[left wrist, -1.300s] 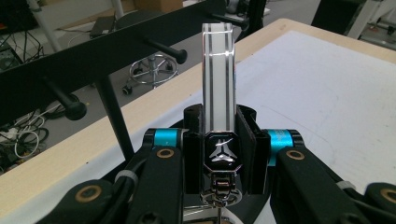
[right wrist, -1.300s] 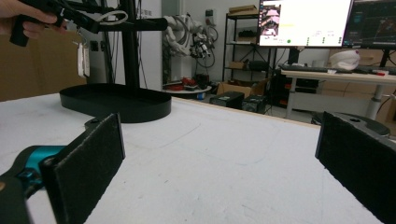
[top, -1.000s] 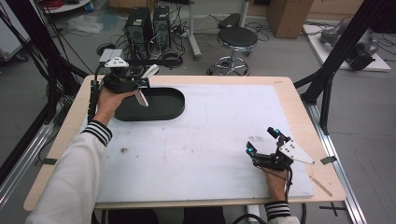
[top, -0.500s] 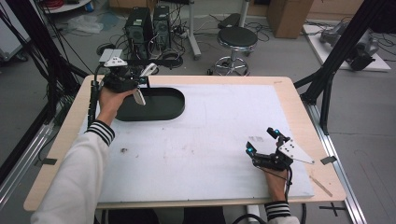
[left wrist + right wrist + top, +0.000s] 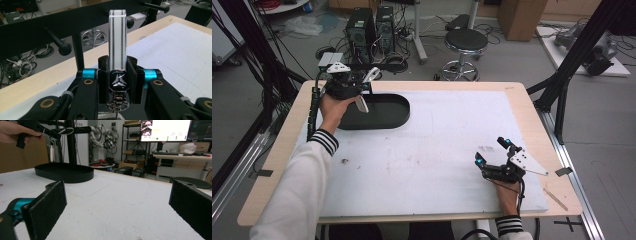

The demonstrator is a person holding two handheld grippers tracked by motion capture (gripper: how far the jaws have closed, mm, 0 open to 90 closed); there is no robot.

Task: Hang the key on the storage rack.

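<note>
Left hand-held gripper (image 5: 117, 75) pinches white strap with 2 dark stripes (image 5: 117, 37) just above its metal clasp (image 5: 118, 83). Strap's long axis runs straight out along jaws, free end pointing away toward black rack (image 5: 75, 20); held above black oval tray (image 5: 382, 112) at counter's (image 5: 437, 145) far left. Right hand-held gripper (image 5: 493, 152) spread, nothing between jaws, near right edge.

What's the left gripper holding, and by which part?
The left gripper grips a white key fob with dark stripes by its lower end, near the metal clasp.
</note>
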